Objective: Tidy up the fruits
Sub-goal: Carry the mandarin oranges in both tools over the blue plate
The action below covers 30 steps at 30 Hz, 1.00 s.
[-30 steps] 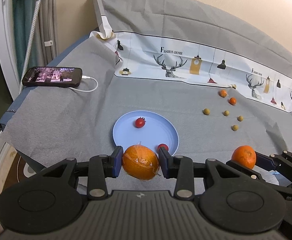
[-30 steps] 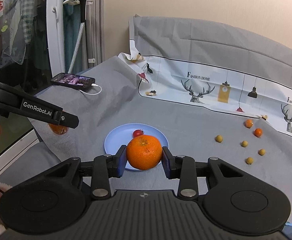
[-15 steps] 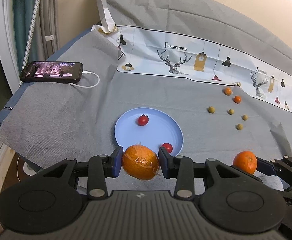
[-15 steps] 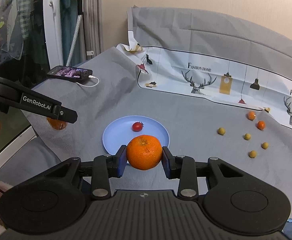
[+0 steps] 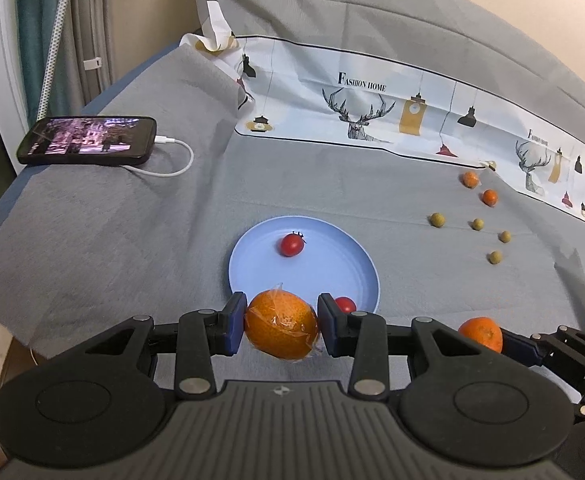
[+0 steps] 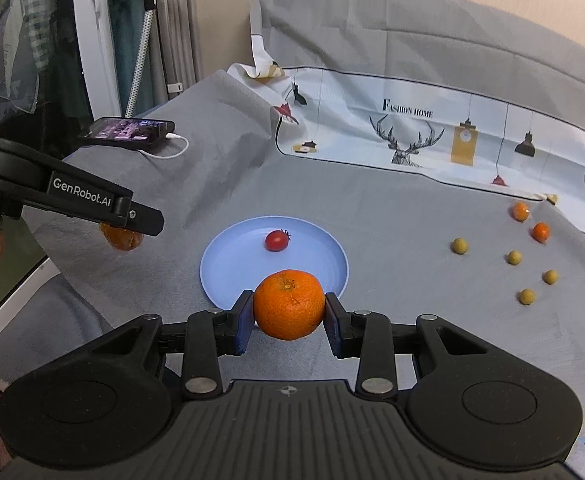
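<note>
The left tool (image 5: 281, 329) was clamped on a plastic-wrapped orange (image 5: 280, 329), its blue pads pressed against the fruit's two sides and the film puckered at the top. The right tool (image 6: 288, 312) was closed in the same way on a bare orange (image 6: 289, 304), gripped across its widest part, which likely kept the round fruit from rolling out. Each tool hung above the table (image 5: 104, 232) with its fruit off the grey cloth.

Just ahead of both tools lay the blue plate (image 5: 252, 264). Its near rim sat right beyond the held fruit in each wrist view, so the oranges looked poised for setting down there. One cherry tomato (image 5: 291, 244) rested toward the plate's far side; a second cherry tomato (image 5: 345, 304) showed just past the left tool's right pad, near the closest rim. The open middle of the plate seemed the natural landing spot, though the near tomato could be nudged by a careless descent.

Farther ahead and to the right of the tools, well apart from the plate, four small green fruits (image 6: 513, 257) and two small orange fruits (image 6: 540, 231) lay scattered, apparently still to be gathered. Far ahead to the left, a phone (image 5: 88, 140) lay on its charging cable, clear of the work.
</note>
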Motion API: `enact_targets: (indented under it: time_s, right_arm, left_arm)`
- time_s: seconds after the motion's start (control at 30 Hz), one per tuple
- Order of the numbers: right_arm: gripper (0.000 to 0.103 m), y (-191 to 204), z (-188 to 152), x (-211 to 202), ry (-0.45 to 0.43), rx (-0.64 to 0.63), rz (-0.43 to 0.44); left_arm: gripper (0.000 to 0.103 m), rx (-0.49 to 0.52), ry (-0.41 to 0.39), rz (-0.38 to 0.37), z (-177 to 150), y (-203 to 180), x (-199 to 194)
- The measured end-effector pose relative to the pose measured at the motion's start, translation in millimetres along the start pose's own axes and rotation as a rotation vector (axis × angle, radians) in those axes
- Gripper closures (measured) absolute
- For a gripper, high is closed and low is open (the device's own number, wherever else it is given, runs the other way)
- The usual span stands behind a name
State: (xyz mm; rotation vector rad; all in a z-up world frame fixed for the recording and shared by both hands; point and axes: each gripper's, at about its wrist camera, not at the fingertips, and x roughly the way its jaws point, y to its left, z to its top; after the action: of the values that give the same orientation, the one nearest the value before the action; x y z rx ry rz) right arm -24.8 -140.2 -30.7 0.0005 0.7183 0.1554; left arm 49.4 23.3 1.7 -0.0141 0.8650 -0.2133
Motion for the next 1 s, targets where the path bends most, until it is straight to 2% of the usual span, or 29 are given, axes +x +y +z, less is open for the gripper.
enact_targets:
  time_s: [1.0]
  right_arm:
    - [0.065, -16.2, 27.5, 141.1, 0.139, 0.005, 0.026]
  left_arm:
    - [0.06, 0.066, 0.14, 0.06, 39.3, -1.3, 150.4]
